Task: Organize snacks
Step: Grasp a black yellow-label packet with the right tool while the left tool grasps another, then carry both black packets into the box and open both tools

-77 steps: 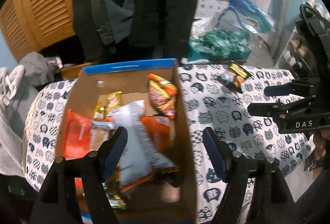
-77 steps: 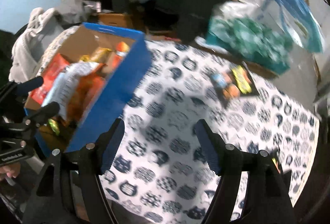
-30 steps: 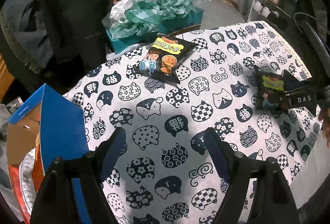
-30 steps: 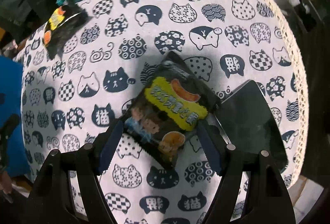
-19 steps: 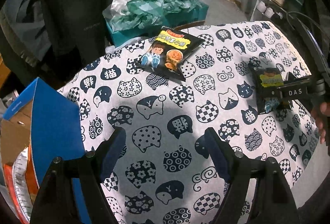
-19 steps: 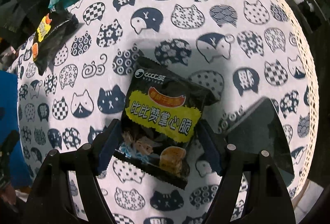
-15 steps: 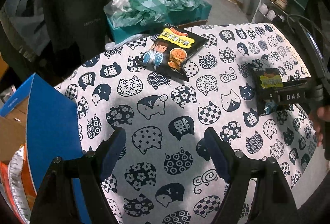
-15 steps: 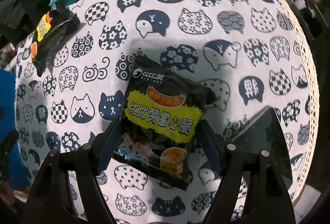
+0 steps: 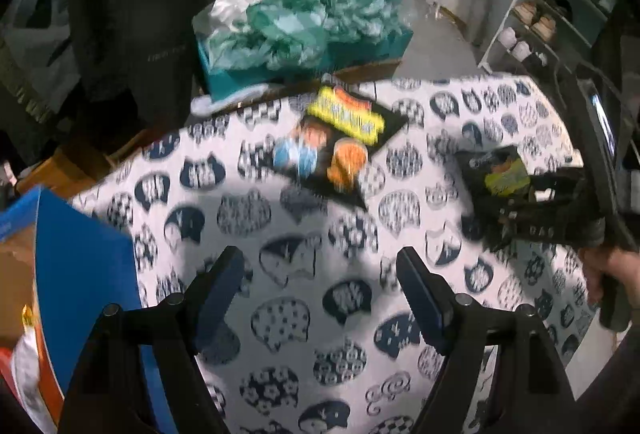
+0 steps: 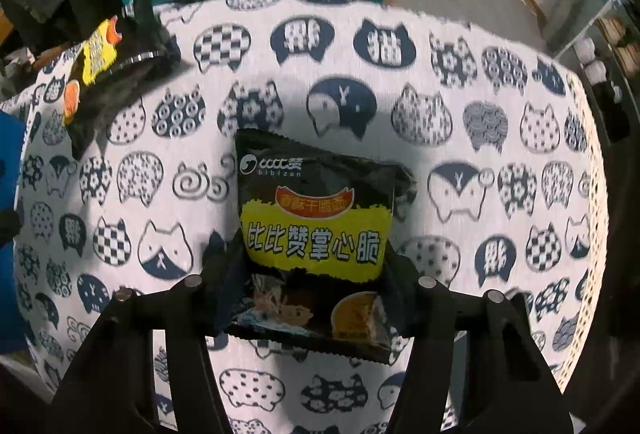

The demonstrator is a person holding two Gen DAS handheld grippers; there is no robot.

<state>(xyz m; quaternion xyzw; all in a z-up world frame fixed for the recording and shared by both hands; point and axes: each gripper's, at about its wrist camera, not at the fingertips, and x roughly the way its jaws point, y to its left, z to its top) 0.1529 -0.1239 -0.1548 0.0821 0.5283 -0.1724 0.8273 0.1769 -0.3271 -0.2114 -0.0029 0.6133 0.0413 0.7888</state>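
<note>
**Right jaws close in on a snack pack**

The jaws of the right gripper (image 10: 308,274) have just been closing and now press both side edges of a black snack pack (image 10: 316,234) on the cat-print tabletop (image 10: 480,114). Its long axis runs straight away from the gripper, logo end far. The left gripper (image 9: 320,286) hangs wide apart, empty. A second pack (image 9: 336,146) lies beyond it, skewed.

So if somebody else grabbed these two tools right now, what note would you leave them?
Right hand-held gripper: jaws have just been closing around the near black snack packet; a firm grip isn't clear yet.
Left hand-held gripper: open, empty, above the cat-print tablecloth.
Far black snack packet lies loose on the cloth.
Blue cardboard box at the left already holds snacks.
Left: both black packets into the box.
</note>
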